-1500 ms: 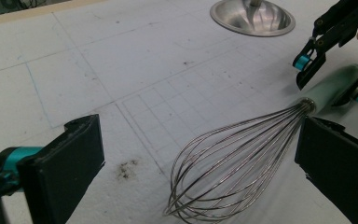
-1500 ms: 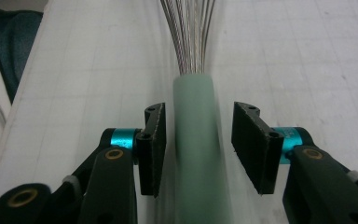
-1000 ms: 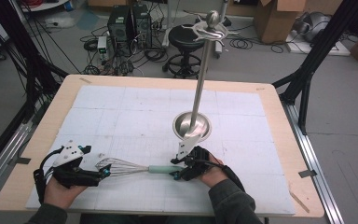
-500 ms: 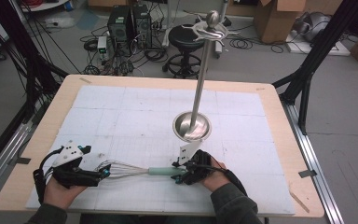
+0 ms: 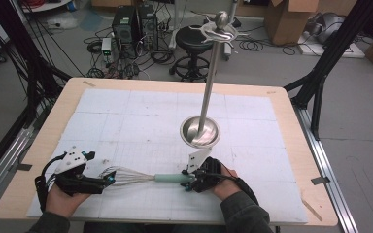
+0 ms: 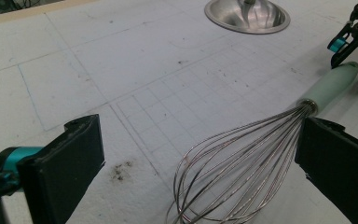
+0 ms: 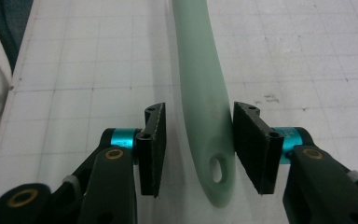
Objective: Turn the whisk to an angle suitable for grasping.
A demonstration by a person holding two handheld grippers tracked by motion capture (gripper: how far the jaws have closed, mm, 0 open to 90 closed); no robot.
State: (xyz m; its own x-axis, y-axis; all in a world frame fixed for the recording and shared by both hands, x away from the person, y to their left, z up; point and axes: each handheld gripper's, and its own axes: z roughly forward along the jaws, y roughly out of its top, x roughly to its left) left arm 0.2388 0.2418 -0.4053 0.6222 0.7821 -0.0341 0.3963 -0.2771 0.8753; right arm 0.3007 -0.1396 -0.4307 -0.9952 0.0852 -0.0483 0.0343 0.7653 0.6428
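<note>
A whisk lies flat on the white mat, with its wire head to the left and its mint-green handle to the right. My left gripper is open wide, and the wire head lies between its jaws, nearer the right one. My right gripper straddles the handle's end, which has a hanging hole. Its jaws have just been closing. The right pad touches the handle and the left pad stands a little off it. The right gripper also appears in the left gripper view, beyond the handle.
A tall metal stand rises from a round dished base at mid table, just beyond the right hand, with hooks at its top. The white gridded mat covers the wooden table. A stool, computer boxes and cables stand on the floor behind.
The right hand and its gripper have shifted slightly toward the near edge. The whisk and the left gripper stay where they were.
</note>
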